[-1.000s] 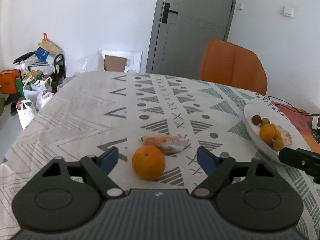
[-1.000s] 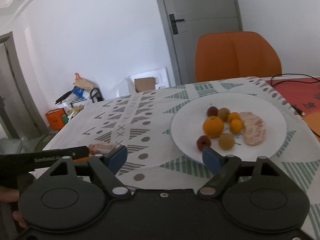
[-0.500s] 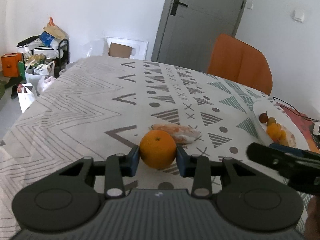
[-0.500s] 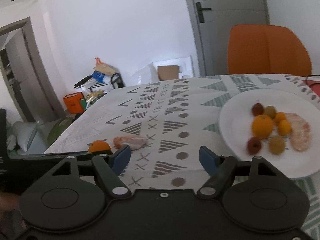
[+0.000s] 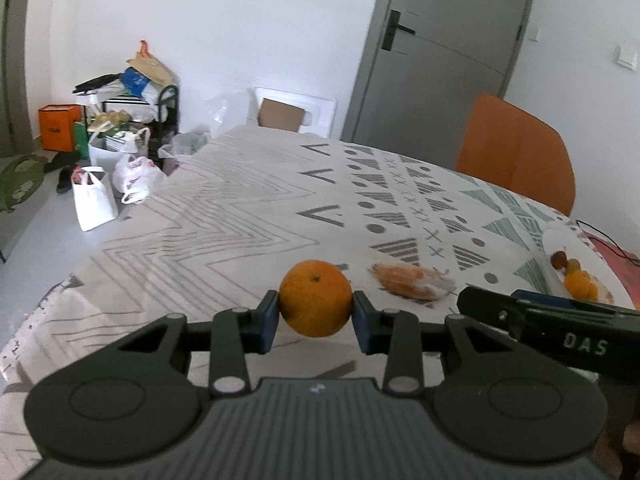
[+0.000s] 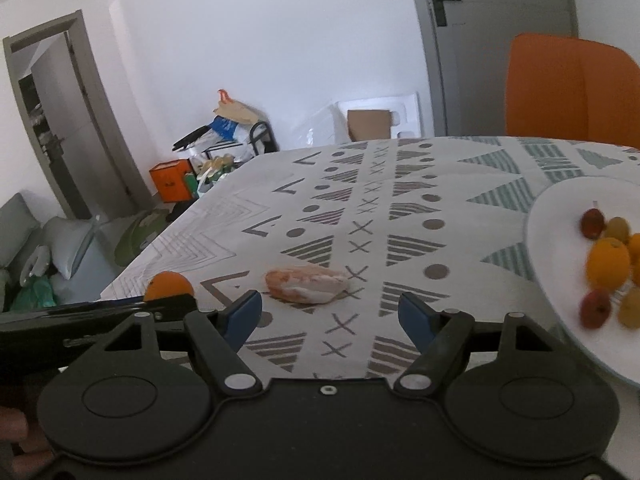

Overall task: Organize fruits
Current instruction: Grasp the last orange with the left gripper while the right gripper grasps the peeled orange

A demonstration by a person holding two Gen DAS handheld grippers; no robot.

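Left gripper (image 5: 315, 322) angling downward over the patterned tablecloth (image 5: 240, 208), blue pads pressing both sides of the orange (image 5: 315, 298), holding it near the table's near-left edge. Right gripper (image 6: 331, 314) angling downward too, jaws standing wide with nothing between, facing the peeled citrus piece (image 6: 306, 284) lying just beyond. Sitting at far right: white plate (image 6: 560, 240) carrying several small fruits. Standing behind the table: orange chair (image 5: 516, 156).

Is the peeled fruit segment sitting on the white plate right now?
No, the peeled segment lies on the patterned tablecloth, apart from the white plate.
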